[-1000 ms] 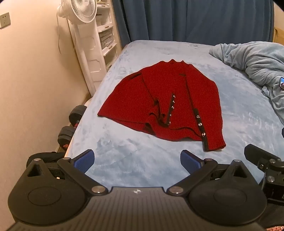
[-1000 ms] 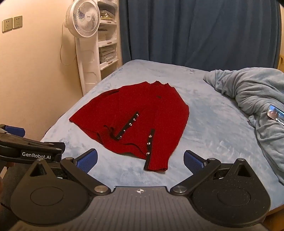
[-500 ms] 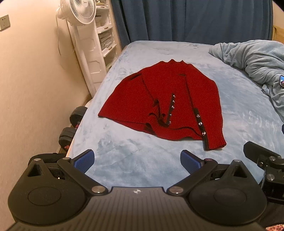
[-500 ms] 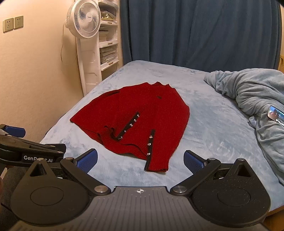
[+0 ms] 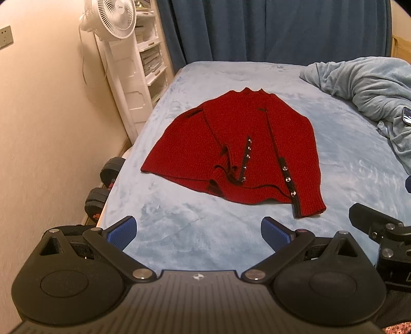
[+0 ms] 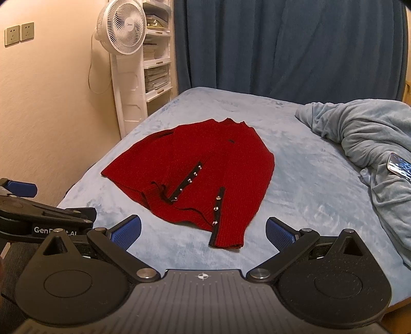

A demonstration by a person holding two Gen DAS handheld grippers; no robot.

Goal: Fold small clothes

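Left wrist view. Left gripper (image 5: 199, 230): jaws spread wide, nothing between them, held low over the near end of the bed (image 5: 179, 226). Red cardigan (image 5: 239, 151): lies mid-bed, collar toward the curtain (image 5: 269, 28), one sleeve folded across the front, its cuff nearest the camera on the right; two rows of metal buttons show. It sits slightly lower in the frame than a second ago, so the gripper has eased forward a little; no contact. Dumbbells (image 5: 105, 185) on the floor at left; standing fan (image 5: 113, 18) by the wall; crumpled blue blanket (image 5: 364, 84) at far right.

Right wrist view. Right gripper (image 6: 203, 232): jaws apart, empty, well short of the garment. Red cardigan (image 6: 195, 174): flat on the bed (image 6: 308, 205), sleeve cuff closest to the fingers. Left gripper (image 6: 20, 188) is visible at the left edge. Phone (image 6: 399, 168) rests on the blue blanket (image 6: 359, 133). The view is barely altered from the earlier frames.

Judgement: the approach is just starting and folding has not begun; the near cuff or hem looks like the likely first hold.
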